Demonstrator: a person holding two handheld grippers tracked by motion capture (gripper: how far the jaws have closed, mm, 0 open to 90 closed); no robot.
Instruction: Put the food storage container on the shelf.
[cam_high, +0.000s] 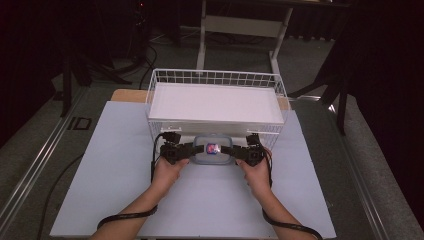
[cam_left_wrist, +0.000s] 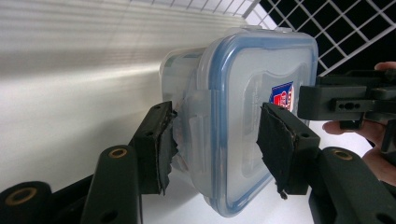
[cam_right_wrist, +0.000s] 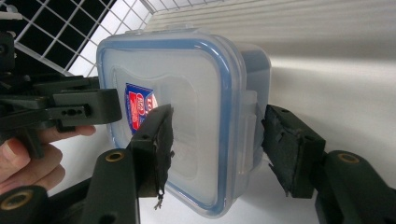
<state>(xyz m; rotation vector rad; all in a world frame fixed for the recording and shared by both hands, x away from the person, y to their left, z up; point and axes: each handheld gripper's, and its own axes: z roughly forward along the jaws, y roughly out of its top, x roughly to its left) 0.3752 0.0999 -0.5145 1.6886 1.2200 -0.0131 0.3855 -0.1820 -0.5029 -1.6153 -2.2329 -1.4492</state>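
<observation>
So there's a clear plastic box (cam_high: 214, 150) with a blue-rimmed lid and a red and blue sticker (cam_high: 213, 148) on top, and it sits right between the two tongs, just in front of a white wire basket (cam_high: 160, 80) on a pale table (cam_high: 115, 190). The left tongs (cam_high: 189, 148) come at it from one side and the right tongs (cam_high: 239, 150) from the other, each in a hand (cam_high: 167, 172). In the left gripper view the box (cam_left_wrist: 252, 116) is between the black jaws, one pad on the lid (cam_left_wrist: 266, 65), the other against the body by the side latch, so it looks clamped on it. The right gripper view is the mirror of that: one pad sits on the lid (cam_right_wrist: 187, 84) near the sticker (cam_right_wrist: 139, 108), but the other pad seems to stand a hair off the latch, so I can't tell if that one is really gripping
</observation>
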